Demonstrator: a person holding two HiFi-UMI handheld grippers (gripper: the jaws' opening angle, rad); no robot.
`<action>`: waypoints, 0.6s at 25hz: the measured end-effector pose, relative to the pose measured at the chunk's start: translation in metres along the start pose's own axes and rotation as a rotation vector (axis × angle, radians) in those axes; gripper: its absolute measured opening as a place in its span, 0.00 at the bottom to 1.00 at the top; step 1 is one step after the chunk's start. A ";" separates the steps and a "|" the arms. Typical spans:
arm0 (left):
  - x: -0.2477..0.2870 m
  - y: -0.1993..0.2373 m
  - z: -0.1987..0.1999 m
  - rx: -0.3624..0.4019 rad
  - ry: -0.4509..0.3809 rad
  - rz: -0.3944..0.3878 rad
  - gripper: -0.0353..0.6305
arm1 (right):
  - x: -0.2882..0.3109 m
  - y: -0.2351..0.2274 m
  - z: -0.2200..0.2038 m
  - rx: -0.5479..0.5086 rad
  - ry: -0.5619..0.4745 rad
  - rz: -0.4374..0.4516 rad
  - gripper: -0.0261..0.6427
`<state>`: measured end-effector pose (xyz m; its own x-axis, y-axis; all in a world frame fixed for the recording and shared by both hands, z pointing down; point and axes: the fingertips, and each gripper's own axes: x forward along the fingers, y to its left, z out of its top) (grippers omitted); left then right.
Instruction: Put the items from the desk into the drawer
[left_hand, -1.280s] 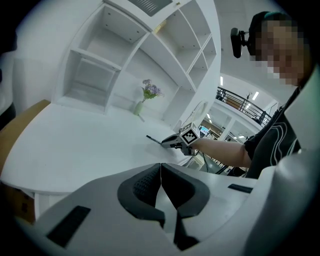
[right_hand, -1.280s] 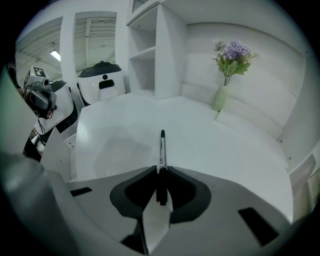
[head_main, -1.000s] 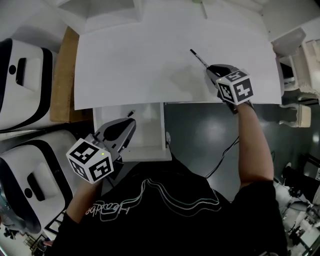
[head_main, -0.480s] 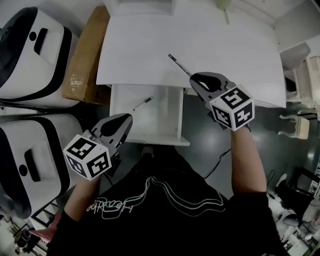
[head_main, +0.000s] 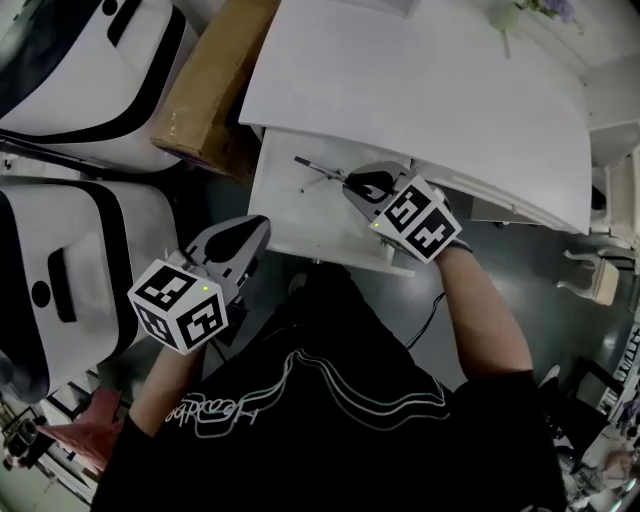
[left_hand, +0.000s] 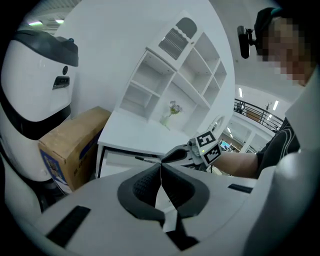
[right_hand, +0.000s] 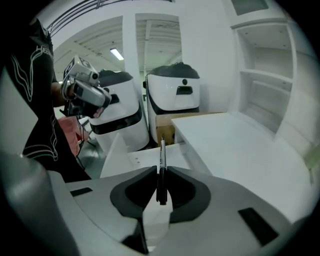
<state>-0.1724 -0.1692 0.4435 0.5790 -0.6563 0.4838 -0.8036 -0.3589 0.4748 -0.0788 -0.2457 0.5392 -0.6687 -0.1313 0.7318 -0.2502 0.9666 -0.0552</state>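
Note:
A thin black pen (head_main: 318, 168) sticks out of my right gripper (head_main: 350, 185), which is shut on it above the open white drawer (head_main: 290, 222). In the right gripper view the pen (right_hand: 161, 165) stands upright between the pads, over the drawer (right_hand: 122, 155). My left gripper (head_main: 248, 228) hangs by the drawer's front left corner, shut with nothing in it; its pads meet (left_hand: 160, 172). The white desk top (head_main: 400, 90) lies bare behind the drawer. From the left gripper view the right gripper (left_hand: 197, 150) shows over the drawer.
A cardboard box (head_main: 205, 85) stands on the floor left of the desk. Two large white-and-black machines (head_main: 70, 270) sit further left. A white shelf unit (left_hand: 175, 75) rises behind the desk. Dark floor (head_main: 520, 250) lies to the right.
My right gripper has carried the pen off the desk top, leftward and toward me, to above the open drawer. The left gripper stays shut near the drawer's front. The view has swung.

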 end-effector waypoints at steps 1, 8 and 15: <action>-0.001 0.003 -0.002 -0.011 -0.002 0.009 0.09 | 0.012 0.004 -0.006 -0.024 0.028 0.020 0.16; -0.002 0.037 -0.012 -0.056 0.015 0.067 0.09 | 0.105 0.014 -0.075 -0.211 0.277 0.116 0.16; 0.004 0.068 -0.013 -0.130 0.016 0.128 0.09 | 0.168 0.014 -0.117 -0.316 0.428 0.190 0.16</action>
<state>-0.2225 -0.1875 0.4872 0.4758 -0.6800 0.5579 -0.8470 -0.1833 0.4989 -0.1127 -0.2280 0.7412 -0.3219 0.0884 0.9426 0.1121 0.9922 -0.0547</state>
